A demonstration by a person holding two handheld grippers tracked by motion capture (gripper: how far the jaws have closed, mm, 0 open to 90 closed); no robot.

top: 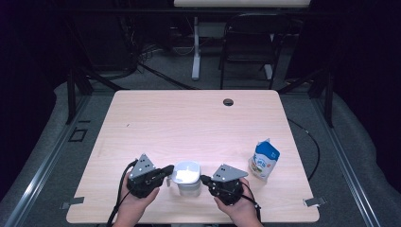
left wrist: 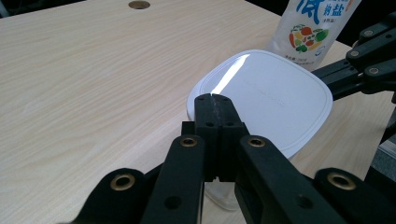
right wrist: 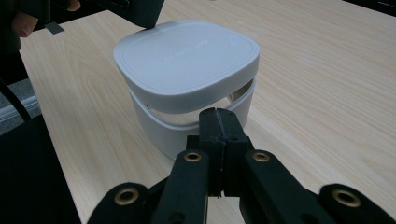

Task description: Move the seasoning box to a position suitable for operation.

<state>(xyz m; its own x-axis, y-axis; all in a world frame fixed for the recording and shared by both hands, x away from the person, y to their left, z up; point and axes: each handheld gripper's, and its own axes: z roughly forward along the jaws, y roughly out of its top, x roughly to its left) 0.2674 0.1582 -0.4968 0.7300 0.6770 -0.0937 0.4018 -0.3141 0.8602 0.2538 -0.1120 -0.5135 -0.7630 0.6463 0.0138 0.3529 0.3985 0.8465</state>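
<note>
The white lidded container point(top: 187, 178) near the front edge of the wooden table point(top: 189, 123) serves as the landmark. Just to its left is the left gripper point(top: 168, 176), held in the person's left hand point(top: 135, 201). In the left gripper view its two black jaws are pressed fully together with no gap between them and nothing between the pads, and their tip point(left wrist: 214, 99) sits right at the near rim of the container's lid point(left wrist: 266, 98); whether the tip actually touches the rim cannot be told.

The container itself is a squat, rounded-square tub with a pale lid. In the right gripper view the lid point(right wrist: 187, 58) sits slightly raised over the body point(right wrist: 182, 126), with a clear band showing between them. What is inside cannot be made out.

Just to the right of the container is the right gripper point(top: 204, 179), held in the person's right hand point(top: 241, 205). Its jaws are likewise closed tight on each other and grip nothing. Their tip point(right wrist: 218, 114) points at the container's side wall, just below the lid, very close to it.

Farther right of the container, well apart from it, stands a blue and white pouch point(top: 264, 160) with printed vegetables on its front point(left wrist: 310, 32).
</note>
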